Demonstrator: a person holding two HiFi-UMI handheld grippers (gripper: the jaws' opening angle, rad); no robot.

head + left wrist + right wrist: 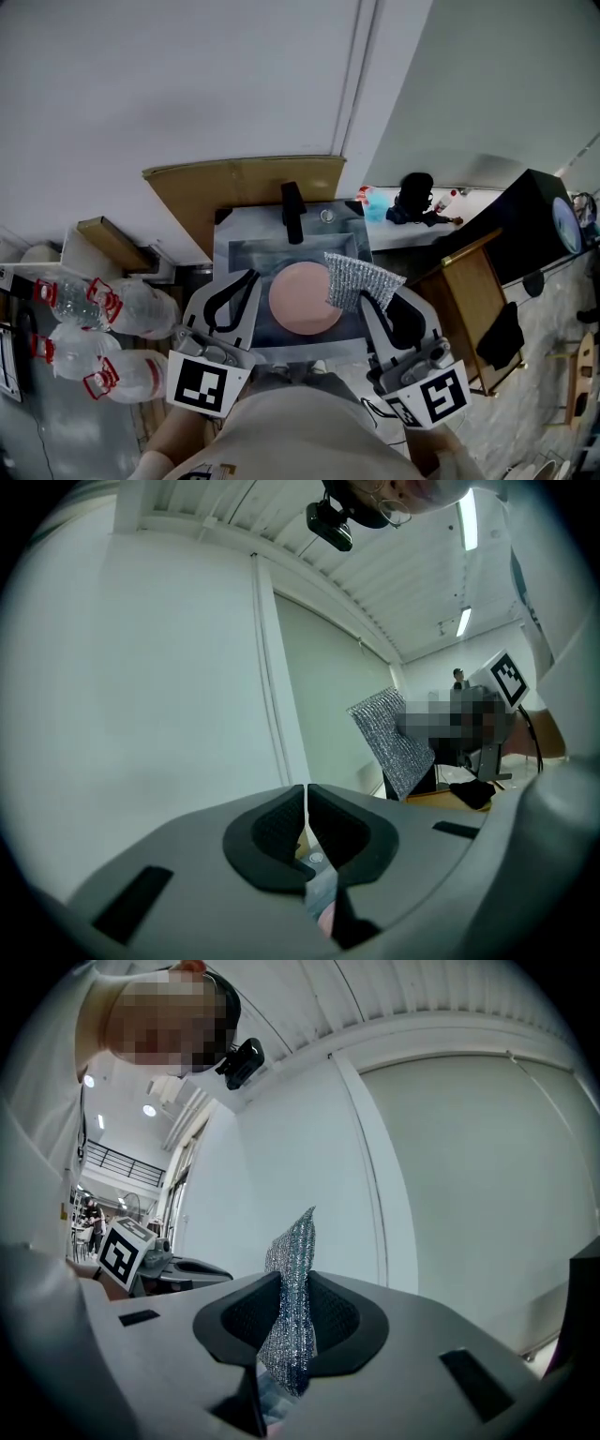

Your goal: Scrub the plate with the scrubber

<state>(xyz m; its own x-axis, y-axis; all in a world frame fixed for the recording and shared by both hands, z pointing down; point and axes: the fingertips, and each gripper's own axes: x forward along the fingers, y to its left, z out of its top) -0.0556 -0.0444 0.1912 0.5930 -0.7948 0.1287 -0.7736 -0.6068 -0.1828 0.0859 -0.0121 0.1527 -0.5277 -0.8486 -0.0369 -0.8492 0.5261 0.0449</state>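
Below a white wall, the sink [234, 246] holds the pink plate [302, 298]. The right gripper [289, 1321] is clamped on the silver scrubber [356, 277], which hangs over the plate's right edge. The left gripper [307, 808] is closed and empty. Scrubbing appears not yet begun; contact and strokes remain.

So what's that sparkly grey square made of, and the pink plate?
The scrubber looks like woven metallic mesh, silvery and glittery: a fine knit pattern shows, and it bends like cloth. The plate is smooth, matte pink, probably plastic or ceramic; its look can't settle which.
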